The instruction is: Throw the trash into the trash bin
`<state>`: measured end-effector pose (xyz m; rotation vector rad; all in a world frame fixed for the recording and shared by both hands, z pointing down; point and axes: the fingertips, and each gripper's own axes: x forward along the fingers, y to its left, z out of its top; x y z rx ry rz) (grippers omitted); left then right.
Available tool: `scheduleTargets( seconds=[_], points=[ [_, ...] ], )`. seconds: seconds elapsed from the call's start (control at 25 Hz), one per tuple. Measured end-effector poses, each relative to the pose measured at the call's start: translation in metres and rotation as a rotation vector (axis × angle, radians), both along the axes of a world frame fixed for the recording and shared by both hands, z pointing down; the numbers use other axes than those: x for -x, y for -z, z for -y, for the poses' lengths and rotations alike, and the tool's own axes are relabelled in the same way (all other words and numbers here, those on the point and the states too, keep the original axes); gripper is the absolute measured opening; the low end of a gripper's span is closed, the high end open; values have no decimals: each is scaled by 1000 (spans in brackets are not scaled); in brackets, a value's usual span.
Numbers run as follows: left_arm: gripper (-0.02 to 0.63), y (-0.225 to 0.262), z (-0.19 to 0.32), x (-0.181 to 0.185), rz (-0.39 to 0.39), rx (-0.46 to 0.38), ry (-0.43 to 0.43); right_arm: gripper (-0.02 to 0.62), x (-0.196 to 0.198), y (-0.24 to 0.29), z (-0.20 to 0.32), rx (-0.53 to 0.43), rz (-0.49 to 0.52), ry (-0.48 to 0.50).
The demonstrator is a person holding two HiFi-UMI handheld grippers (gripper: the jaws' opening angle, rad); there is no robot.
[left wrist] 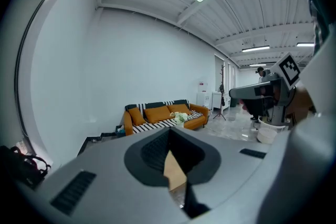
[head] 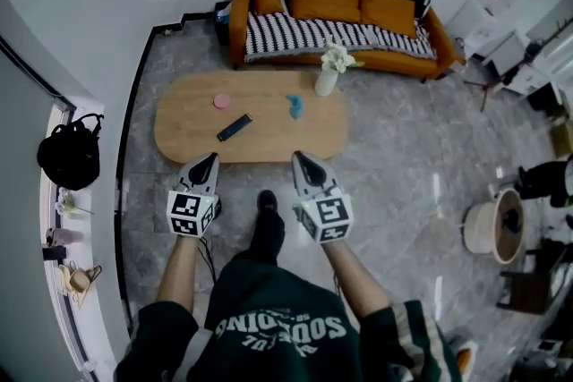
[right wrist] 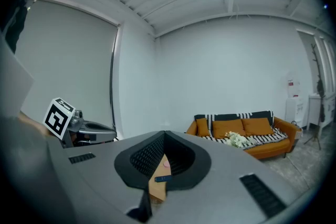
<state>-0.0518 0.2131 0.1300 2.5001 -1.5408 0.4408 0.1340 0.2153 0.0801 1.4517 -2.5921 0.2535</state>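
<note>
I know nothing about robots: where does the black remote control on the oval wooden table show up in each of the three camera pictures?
Head view: the black remote control lies left of centre on the oval wooden table.
Left gripper view: not in it; only a sliver of table shows.
Right gripper view: a tiny dark bar, low in the middle.
Shared landmark: the orange sofa with the striped throw, against the far wall.

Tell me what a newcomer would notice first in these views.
The orange sofa with its striped throw stands out against the far wall. Before it, the oval wooden table carries a pink disc, a blue crumpled scrap, a black remote and a flower vase. Nearest, the left gripper and right gripper point at the table, jaws together and empty; a white bin stands at the right.
</note>
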Motion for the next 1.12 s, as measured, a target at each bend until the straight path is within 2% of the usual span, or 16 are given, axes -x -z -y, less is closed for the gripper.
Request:
scheduleTargets(
  seconds=[0.44,0.6,0.96,1.12],
  points=[
    [2,-46,140,-9,4,101,60,-2,4,-18,153,59,-21,87],
    [2,-63,175,-6,25,136,70,0,12,-32,188,98,-37,131],
    [2,-90,200,1,56,186,90,0,16,-71,219,184,-75,176],
    [2,-104,198,-8,72,200,79,-1,16,-78,222,165,-38,204]
  ],
)
